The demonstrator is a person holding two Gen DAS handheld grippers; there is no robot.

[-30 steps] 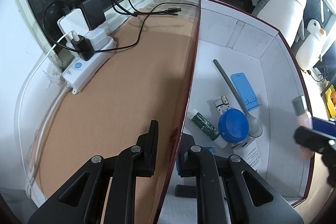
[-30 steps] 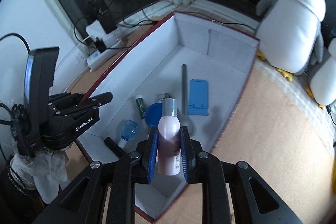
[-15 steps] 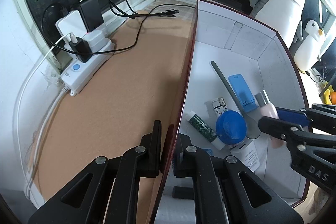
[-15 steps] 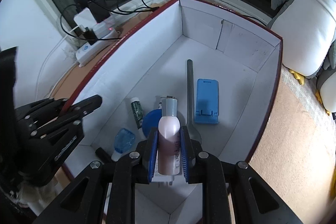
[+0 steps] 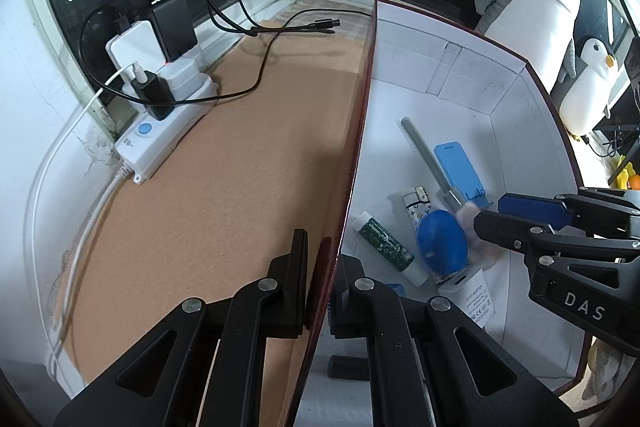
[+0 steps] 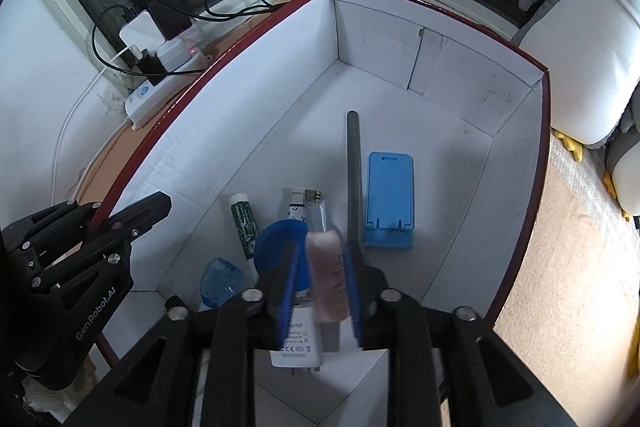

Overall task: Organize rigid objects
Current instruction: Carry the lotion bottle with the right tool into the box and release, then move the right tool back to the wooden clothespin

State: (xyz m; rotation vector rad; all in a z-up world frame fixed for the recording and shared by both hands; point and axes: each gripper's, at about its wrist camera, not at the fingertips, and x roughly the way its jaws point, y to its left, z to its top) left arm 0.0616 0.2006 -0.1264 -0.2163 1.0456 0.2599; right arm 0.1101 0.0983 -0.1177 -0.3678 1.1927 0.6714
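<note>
Because the left gripper (image 5: 318, 291) is clamped on the near side wall of the box (image 6: 516, 183), one finger outside and one inside, the box appears to be held steady while the other hand loads it. The box is the largest item: white inside, dark red along the rim, open at the top, standing on a brown mat (image 5: 224, 187).

Over its near end the right gripper (image 6: 320, 291) has just been opening, with the pink bottle (image 6: 326, 279) between its blue pads. The bottle is blurred and tilted, and a gap shows on at least one side, so it reads as released and dropping rather than gripped. Whether it has reached the floor cannot be told.

Contents of the box, in descending size:
- a grey spoon (image 6: 353, 171), handle toward the far wall;
- a blue phone stand (image 6: 390, 199) just beside the spoon;
- a white charger (image 6: 298, 343) beneath the right gripper;
- a round blue lid (image 6: 280, 243);
- a green tube (image 6: 244, 223) along the left wall;
- a patterned lighter (image 6: 301, 205);
- a small clear blue piece (image 6: 221, 281), not identifiable.

All are crowded at the near end; the far half is bare.
</note>
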